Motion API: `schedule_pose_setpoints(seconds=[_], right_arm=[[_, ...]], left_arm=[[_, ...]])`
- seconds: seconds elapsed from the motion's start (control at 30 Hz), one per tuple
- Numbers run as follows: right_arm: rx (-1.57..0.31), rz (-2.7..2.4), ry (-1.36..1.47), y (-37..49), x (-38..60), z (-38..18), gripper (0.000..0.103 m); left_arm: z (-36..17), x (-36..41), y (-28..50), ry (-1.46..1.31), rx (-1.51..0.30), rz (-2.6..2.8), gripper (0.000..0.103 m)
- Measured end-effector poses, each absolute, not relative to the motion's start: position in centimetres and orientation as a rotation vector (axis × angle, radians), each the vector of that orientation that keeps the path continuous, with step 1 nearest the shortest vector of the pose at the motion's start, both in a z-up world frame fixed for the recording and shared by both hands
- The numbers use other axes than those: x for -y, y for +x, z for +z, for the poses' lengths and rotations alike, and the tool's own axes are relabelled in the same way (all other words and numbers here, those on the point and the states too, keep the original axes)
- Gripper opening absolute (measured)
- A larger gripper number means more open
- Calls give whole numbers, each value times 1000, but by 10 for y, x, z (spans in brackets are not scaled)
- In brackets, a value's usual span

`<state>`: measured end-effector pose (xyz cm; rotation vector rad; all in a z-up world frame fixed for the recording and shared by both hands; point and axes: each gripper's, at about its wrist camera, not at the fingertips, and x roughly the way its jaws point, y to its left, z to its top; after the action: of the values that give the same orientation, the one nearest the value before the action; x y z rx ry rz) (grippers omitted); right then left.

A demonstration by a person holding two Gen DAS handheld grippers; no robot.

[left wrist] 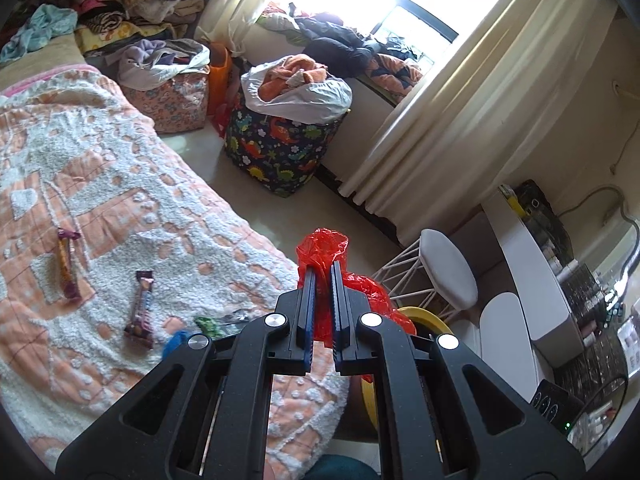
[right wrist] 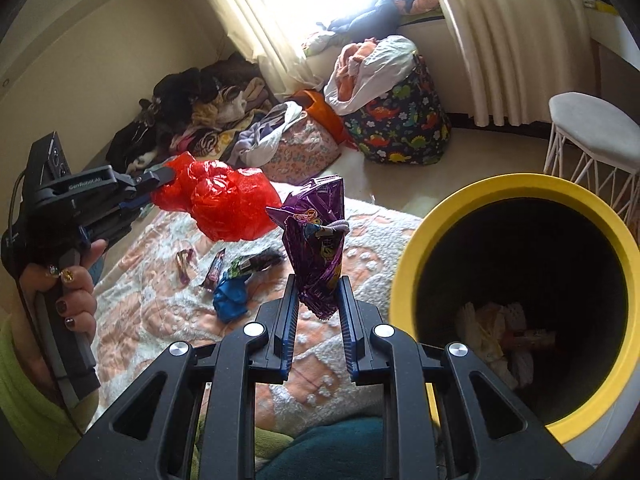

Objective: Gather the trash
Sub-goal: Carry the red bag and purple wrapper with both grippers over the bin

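Note:
My left gripper [left wrist: 323, 270] is shut on a crumpled red plastic bag [left wrist: 323, 250], held above the bed's edge; the right wrist view shows that gripper [right wrist: 158, 188] at the left with the red bag [right wrist: 224, 204] hanging from it. My right gripper [right wrist: 317, 284] is shut on a purple snack packet [right wrist: 318, 240], held upright just left of the yellow-rimmed bin [right wrist: 404, 264]. Paper trash lies in the bin's bottom. On the orange and white bedspread [left wrist: 100, 160] lie two candy wrappers [left wrist: 68, 264] [left wrist: 141, 306], a green wrapper [left wrist: 208, 326] and a blue crumpled piece [right wrist: 230, 298].
A dinosaur-print bag [left wrist: 280, 152] stuffed with clothes stands on the floor by the curtain. A white wire stool [left wrist: 448, 268] is beside the bin. Clothes are piled at the bed's far end [left wrist: 132, 4]. A cluttered desk [left wrist: 560, 280] is at the right. A hand [right wrist: 68, 284] holds the left gripper.

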<state>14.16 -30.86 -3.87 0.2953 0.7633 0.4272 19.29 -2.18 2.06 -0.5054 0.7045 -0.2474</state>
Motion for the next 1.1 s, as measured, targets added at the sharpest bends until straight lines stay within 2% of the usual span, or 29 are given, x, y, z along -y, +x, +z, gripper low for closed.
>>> schedule_pose_setpoints(seconds=[0.7,1.1], right_arm=[[-700,286,416,140,385,-25,19],[-685,204,459,137,415,-27,19]], left_arm=[[40,111,208,-406,-702,-362,3],[33,144,205,-353,-721,-406,3]])
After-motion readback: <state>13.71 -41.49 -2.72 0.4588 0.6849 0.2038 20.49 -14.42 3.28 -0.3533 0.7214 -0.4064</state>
